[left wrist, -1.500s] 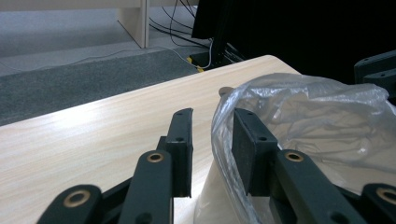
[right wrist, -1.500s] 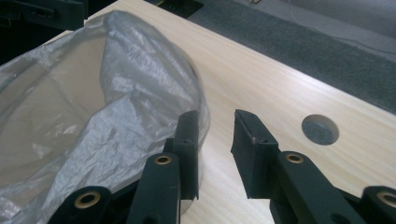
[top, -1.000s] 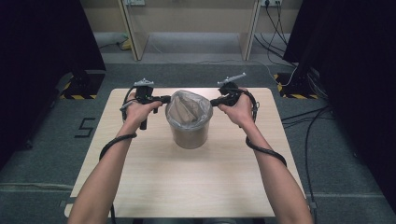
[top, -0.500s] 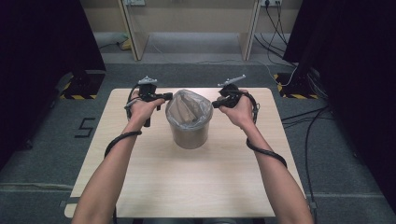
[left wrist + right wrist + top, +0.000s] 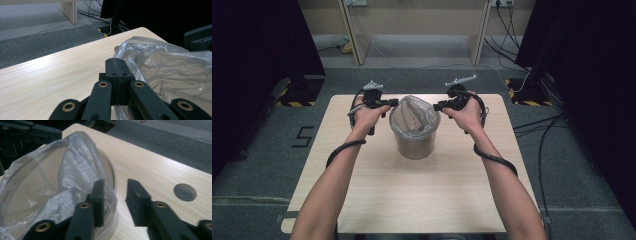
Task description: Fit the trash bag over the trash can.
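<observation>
A tan round bin (image 5: 414,142) lined with a clear plastic bag (image 5: 412,115) stands in the middle of the table. My left gripper (image 5: 391,102) is at the bag's left rim. In the left gripper view its jaws (image 5: 116,66) are pressed shut, and the bag (image 5: 170,67) runs along and under them, so its edge looks pinched. My right gripper (image 5: 438,106) is at the right rim. In the right gripper view it (image 5: 115,187) stands open. One jaw lies against the bag (image 5: 62,170) over the bin rim (image 5: 111,173); the other is outside.
The light wooden table (image 5: 422,200) has bare room in front of the bin. A round hole (image 5: 185,192) is cut in the tabletop near the right gripper. Cables trail from both grippers along the forearms. Grey floor, black curtains and shelf legs surround the table.
My left gripper has edged slightly toward the bin's rim. The right gripper and the bin have barely moved.
</observation>
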A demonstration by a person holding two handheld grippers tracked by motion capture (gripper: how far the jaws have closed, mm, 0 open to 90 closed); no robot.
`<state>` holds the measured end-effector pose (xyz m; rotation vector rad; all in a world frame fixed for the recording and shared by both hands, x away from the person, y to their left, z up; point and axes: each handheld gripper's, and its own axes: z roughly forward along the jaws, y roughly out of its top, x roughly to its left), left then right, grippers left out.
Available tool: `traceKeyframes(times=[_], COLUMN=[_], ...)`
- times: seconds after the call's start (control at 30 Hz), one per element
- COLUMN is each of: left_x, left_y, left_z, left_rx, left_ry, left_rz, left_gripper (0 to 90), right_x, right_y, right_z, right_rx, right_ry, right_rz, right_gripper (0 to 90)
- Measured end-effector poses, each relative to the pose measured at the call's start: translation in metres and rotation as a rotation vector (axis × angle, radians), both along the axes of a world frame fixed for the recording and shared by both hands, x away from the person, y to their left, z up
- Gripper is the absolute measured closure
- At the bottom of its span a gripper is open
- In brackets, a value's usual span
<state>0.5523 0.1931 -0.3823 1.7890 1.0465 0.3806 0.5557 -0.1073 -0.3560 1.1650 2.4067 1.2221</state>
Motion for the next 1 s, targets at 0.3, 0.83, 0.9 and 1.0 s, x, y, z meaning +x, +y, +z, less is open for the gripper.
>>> traceKeyframes(times=[0.3, 0.83, 0.9, 1.0], left_x=[0.001, -0.004, -0.007, -0.009], left_y=[-0.001, 0.004, 0.007, 0.011], left_z=[0.0, 0.008, 0.01, 0.011], left_rx=[0.002, -0.022, -0.025, -0.033], left_ry=[-0.007, -0.025, -0.029, -0.016], left_rz=[0.002, -0.021, -0.028, -0.035], left_gripper=[89.7, 76.8, 75.1, 73.7], right_x=[-0.001, 0.003, 0.002, 0.001], right_y=[0.0, 0.0, 0.0, -0.002], right_z=[-0.002, -0.017, -0.017, -0.012], right_rx=[0.004, -0.064, -0.071, -0.068], right_ry=[0.009, 0.016, 0.019, -0.003], right_rz=[0.018, -0.011, -0.008, -0.02], right_gripper=[90.0, 90.0, 90.0, 87.6])
